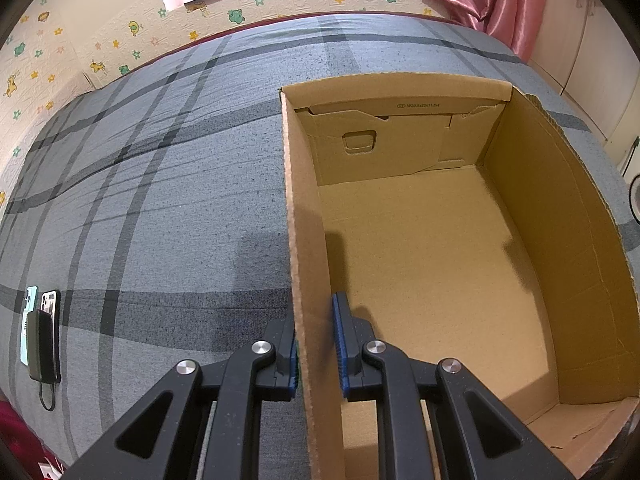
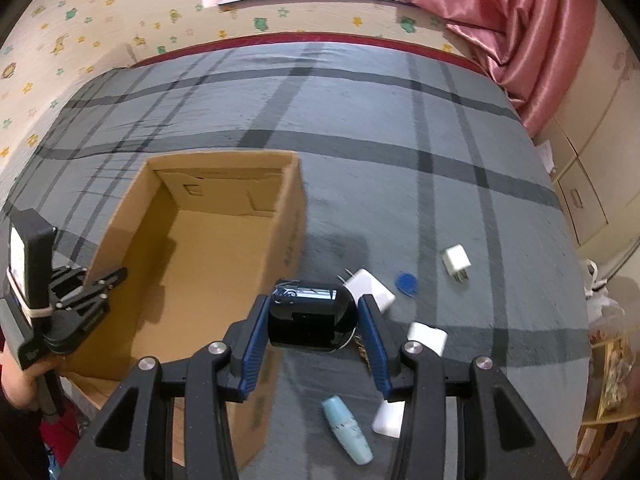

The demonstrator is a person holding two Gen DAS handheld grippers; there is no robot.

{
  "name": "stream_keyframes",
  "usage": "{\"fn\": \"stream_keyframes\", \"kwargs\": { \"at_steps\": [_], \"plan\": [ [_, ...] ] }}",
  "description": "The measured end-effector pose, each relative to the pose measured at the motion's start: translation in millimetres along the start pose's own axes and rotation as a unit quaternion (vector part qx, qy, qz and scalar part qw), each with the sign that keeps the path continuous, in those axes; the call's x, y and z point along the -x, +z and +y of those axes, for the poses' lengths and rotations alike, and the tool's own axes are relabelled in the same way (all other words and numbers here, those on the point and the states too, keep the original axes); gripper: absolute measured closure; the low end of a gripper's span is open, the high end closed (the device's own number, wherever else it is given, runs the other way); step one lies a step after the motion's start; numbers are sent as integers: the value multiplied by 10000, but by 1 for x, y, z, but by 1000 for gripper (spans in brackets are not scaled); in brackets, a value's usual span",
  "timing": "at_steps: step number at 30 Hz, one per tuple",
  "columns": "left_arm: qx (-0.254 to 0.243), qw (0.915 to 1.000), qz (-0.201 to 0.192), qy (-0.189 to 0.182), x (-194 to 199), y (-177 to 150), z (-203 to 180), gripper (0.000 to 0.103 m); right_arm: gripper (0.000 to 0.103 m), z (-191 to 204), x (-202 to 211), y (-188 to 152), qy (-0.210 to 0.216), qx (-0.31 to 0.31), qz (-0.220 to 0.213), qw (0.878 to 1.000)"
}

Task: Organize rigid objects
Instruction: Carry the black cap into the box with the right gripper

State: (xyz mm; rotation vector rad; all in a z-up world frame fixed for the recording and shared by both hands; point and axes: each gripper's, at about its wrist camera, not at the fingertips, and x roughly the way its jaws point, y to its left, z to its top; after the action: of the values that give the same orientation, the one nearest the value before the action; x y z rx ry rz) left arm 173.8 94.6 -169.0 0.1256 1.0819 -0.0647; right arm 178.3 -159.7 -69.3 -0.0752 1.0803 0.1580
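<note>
An open, empty cardboard box (image 1: pixel 592 272) stands on the plaid bed cover; it also shows in the right wrist view (image 2: pixel 288 216). My left gripper (image 1: pixel 318 344) is shut on the box's left wall, one finger outside and one inside. My right gripper (image 2: pixel 314 332) is shut on a glossy black rounded device (image 2: pixel 312 316), held just right of the box and above the cover. Under and around it lie white chargers (image 2: pixel 370 288) (image 2: pixel 456 260) (image 2: pixel 426 338), a blue disc (image 2: pixel 406 282), a pale blue tube (image 2: pixel 348 428) and a white block (image 2: pixel 388 418).
Two phones and a dark power bank (image 1: pixel 42 344) lie at the bed's left edge. The left gripper's body (image 2: pixel 52 304) shows at the box's left wall. A wall with stickers and a pink curtain (image 2: pixel 520 32) stand behind the bed. Cabinets (image 2: pixel 580 200) are on the right.
</note>
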Motion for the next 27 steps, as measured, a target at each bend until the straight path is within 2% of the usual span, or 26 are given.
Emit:
{"fn": "stream_keyframes", "kwargs": {
  "at_steps": [14, 27],
  "plan": [
    [-2, 10000, 5, 2, 0, 0, 1, 88, 56, 63, -18, 24, 391, 449, 22, 9982],
    [-1, 10000, 25, 11, -1, 0, 0, 88, 56, 101, -55, 30, 574, 589, 388, 9959]
  ]
}}
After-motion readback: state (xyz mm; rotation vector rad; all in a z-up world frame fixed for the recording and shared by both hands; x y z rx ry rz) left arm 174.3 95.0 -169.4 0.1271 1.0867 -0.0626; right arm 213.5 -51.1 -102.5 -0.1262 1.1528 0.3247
